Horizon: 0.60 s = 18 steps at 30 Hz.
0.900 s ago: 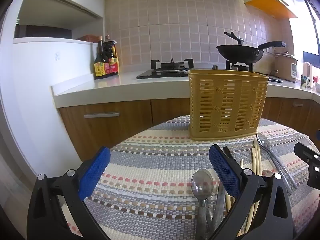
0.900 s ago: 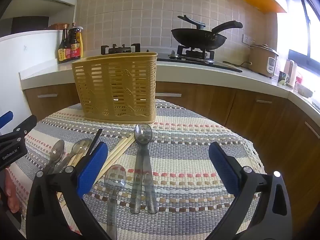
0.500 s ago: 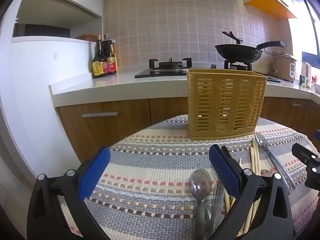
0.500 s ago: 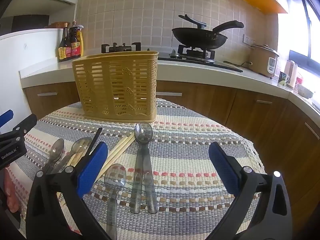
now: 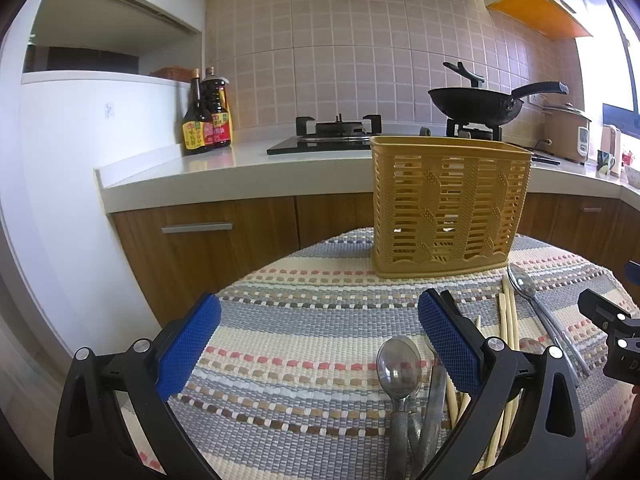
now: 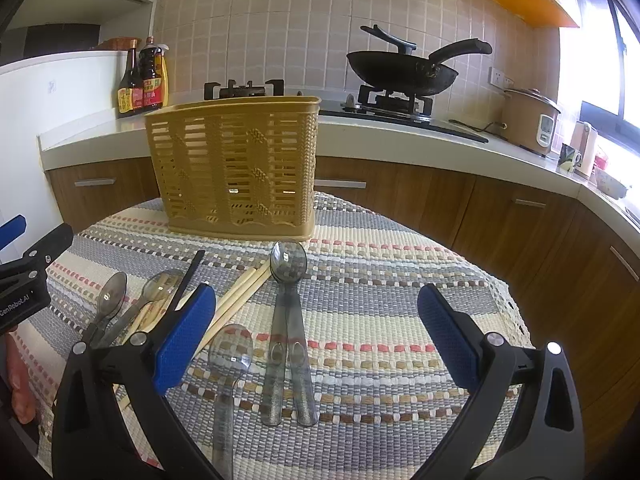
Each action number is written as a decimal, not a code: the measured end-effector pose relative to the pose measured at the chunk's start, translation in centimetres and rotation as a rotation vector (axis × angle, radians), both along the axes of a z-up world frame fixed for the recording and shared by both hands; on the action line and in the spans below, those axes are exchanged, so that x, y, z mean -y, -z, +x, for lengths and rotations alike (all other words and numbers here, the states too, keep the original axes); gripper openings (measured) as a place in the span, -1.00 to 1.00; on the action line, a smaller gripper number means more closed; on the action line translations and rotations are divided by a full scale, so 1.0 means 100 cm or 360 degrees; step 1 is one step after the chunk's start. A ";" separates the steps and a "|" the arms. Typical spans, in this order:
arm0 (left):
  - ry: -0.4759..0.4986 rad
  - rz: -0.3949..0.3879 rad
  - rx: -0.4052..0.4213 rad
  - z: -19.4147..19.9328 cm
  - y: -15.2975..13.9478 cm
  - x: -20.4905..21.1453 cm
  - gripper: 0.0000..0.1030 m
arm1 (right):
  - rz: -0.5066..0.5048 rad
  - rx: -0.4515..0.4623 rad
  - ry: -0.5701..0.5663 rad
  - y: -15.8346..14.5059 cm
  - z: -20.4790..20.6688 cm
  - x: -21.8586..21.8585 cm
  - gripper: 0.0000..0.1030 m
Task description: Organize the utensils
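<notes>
A yellow slotted utensil basket (image 5: 448, 208) (image 6: 236, 172) stands upright at the far side of a striped woven mat (image 6: 380, 280). In front of it lie several grey translucent spoons (image 6: 288, 264), another spoon (image 6: 232, 348), wooden chopsticks (image 6: 240, 292) and a thin black stick (image 6: 190, 276). My left gripper (image 5: 318, 344) hovers open over the mat, with a spoon (image 5: 398, 364) and chopsticks (image 5: 508, 320) beside its right finger. My right gripper (image 6: 316, 336) is open too, above the pair of spoons, touching nothing.
Behind the table runs a white counter (image 5: 200, 168) with wooden cabinets, sauce bottles (image 5: 206, 120), a gas hob and a black wok (image 6: 400, 68). A rice cooker (image 6: 530, 120) stands at the right. The other gripper's tip (image 6: 28, 272) shows at the left edge.
</notes>
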<state>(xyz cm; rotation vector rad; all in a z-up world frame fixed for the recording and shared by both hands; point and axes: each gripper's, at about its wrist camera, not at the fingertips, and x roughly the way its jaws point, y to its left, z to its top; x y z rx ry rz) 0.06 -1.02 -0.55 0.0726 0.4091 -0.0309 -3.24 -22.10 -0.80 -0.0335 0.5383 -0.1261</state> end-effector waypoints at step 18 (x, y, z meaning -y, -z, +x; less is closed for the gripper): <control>0.0011 -0.0013 -0.0008 0.001 0.002 -0.002 0.86 | 0.0011 -0.0008 -0.0003 0.003 0.002 0.000 0.86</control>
